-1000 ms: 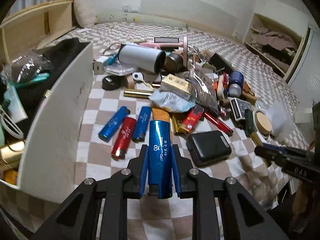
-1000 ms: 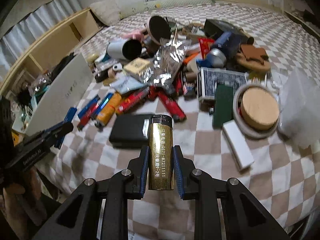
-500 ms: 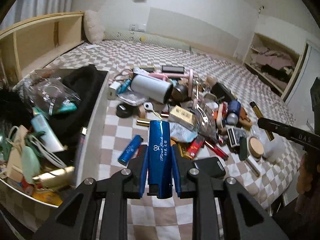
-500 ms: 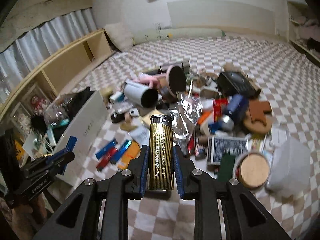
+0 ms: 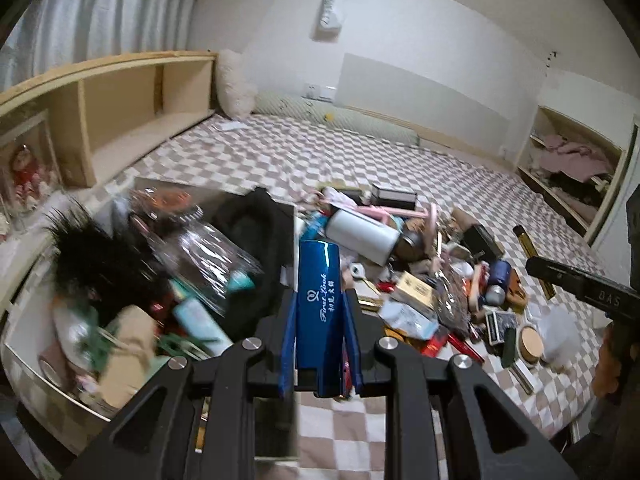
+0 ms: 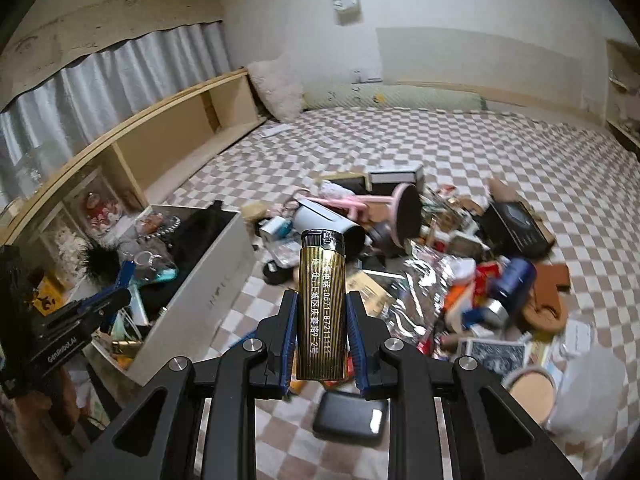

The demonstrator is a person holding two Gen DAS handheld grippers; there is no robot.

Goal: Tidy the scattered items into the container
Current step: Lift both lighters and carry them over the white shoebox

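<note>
My left gripper (image 5: 320,344) is shut on a blue lighter (image 5: 319,304) and holds it in the air over the right wall of the white box (image 5: 24,364), which is full of small items. My right gripper (image 6: 321,344) is shut on a gold lighter (image 6: 321,308), high above the checkered bed and to the right of the box (image 6: 212,292). The left gripper also shows in the right wrist view (image 6: 104,304) over the box. The right gripper with its gold lighter (image 5: 532,252) shows at the right of the left wrist view.
A pile of scattered items lies on the checkered blanket: a white tumbler (image 5: 362,236), a black case (image 6: 350,416), a blue bottle (image 6: 516,276), a card pack (image 6: 492,354), a round wooden lid (image 6: 528,388). A wooden shelf (image 6: 172,136) runs along the left.
Both grippers have risen with their lighters. The left one has swung left from above the blanket to above the box. The right one has pulled higher and back from the pile.
</note>
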